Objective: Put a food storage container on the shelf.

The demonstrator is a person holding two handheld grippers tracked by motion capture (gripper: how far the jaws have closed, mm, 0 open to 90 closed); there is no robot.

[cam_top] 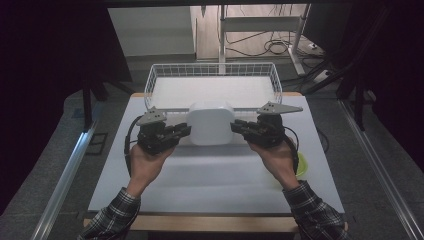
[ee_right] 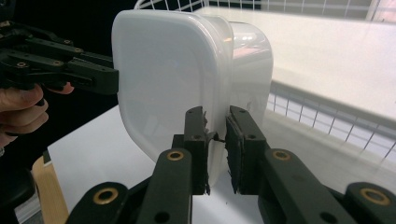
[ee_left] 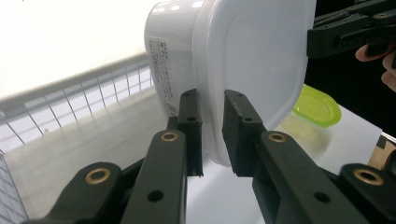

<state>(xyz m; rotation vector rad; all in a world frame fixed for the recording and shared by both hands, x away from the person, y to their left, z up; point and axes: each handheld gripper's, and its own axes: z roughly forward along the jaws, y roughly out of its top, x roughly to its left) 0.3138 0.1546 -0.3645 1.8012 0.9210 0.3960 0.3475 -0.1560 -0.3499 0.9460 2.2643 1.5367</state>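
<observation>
A white plastic container point(cam_top: 211, 122) with a rounded white lid hangs above the table, just in front of the wire basket, held from both sides. My left gripper point(cam_top: 186, 131) is shut on the lid's rim at the container's left edge; its jaws pinch the rim of the container point(ee_left: 252, 56) in the left gripper view, gripper point(ee_left: 212, 135). My right gripper point(cam_top: 236, 127) is shut on the opposite edge, with the rim of the container point(ee_right: 163, 79) between its jaws point(ee_right: 215, 140). Each gripper view shows the other gripper farther off: the right gripper point(ee_left: 345, 32) and the left gripper point(ee_right: 70, 70).
A white wire basket point(cam_top: 150, 80) stands at the back of the white table point(cam_top: 215, 175), its mesh wall point(ee_left: 93, 93) close behind the container. A small clear tub with a yellow-green lid point(cam_top: 301, 165) sits on the table by my right wrist. Dark floor and rails flank the table.
</observation>
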